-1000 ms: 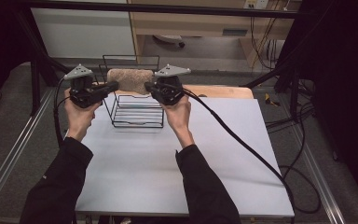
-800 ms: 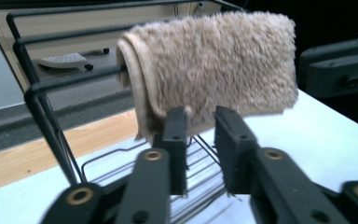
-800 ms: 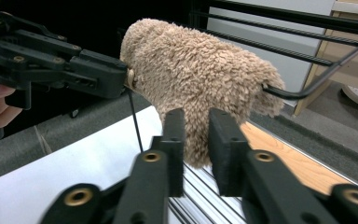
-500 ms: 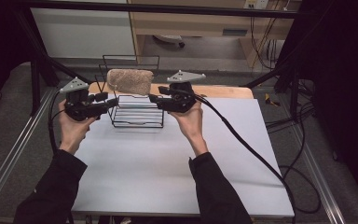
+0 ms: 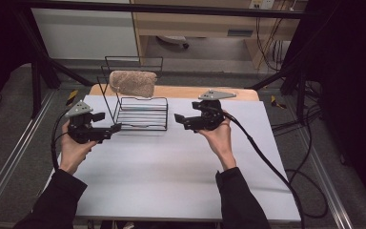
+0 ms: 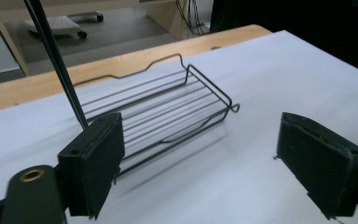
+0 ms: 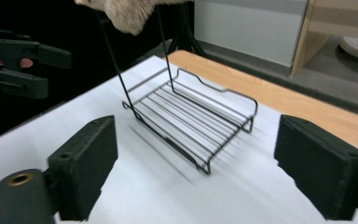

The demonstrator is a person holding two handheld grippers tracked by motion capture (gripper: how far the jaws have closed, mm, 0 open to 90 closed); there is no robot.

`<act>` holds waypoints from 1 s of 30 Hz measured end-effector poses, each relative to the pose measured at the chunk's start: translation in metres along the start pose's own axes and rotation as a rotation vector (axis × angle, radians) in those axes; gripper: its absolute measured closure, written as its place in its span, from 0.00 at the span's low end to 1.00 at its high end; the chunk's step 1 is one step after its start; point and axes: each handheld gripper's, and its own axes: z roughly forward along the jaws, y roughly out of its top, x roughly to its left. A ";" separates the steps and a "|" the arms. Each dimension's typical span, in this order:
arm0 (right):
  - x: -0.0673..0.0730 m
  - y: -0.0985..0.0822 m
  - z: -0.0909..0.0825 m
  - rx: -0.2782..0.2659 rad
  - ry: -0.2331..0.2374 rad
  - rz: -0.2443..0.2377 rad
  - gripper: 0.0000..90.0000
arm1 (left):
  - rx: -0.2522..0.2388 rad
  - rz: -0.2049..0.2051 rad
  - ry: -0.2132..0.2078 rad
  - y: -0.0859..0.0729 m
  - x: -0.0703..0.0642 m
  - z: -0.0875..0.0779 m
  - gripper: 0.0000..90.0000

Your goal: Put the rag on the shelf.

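Note:
A black wire rack (image 5: 140,114) stands at the back of the white table (image 5: 171,176), its shelf low and a tall frame rising behind. A beige fluffy towel (image 5: 132,82) hangs over the frame's top bar. My left gripper (image 5: 108,122) is just left of the rack's base and apart from it; its jaws have just been opening and hold nothing. My right gripper (image 5: 180,121) is a little right of the rack, its jaws likewise just opened and bare. The left gripper view has the shelf (image 6: 168,112) beyond its open gripper (image 6: 214,158). The right gripper view has the rack (image 7: 191,121), towel (image 7: 126,14) and its open gripper (image 7: 196,172).
A wooden board (image 5: 181,91) edges the table's far side behind the rack. Cables trail from both grippers, the right one (image 5: 267,162) crossing the table's right part. Metal frame rails run along both sides of the table. The left gripper (image 7: 42,70) is at the far left of the right gripper view.
Both grippers were up at the towel's ends on the top bar. They have opened, let go, and moved down and outward to either side of the rack. The towel stays on the bar.

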 end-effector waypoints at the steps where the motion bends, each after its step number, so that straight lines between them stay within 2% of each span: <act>1: -0.003 -0.003 -0.003 0.002 -0.004 0.002 0.11 | 0.002 -0.001 -0.001 -0.003 0.000 0.000 0.14; 6: -0.015 -0.018 -0.017 0.017 -0.007 0.023 0.06 | 0.016 -0.005 0.001 -0.017 -0.003 0.003 0.10; 13: -0.029 -0.040 -0.034 0.049 -0.011 0.049 0.03 | 0.022 -0.018 -0.008 -0.032 -0.003 0.003 0.09; 23: -0.046 -0.083 -0.056 0.089 -0.032 0.092 0.01 | 0.057 -0.023 -0.017 -0.059 -0.006 0.006 0.09; 30: -0.056 -0.116 -0.070 0.093 -0.030 0.125 0.01 | 0.088 -0.019 -0.022 -0.077 -0.007 0.008 0.09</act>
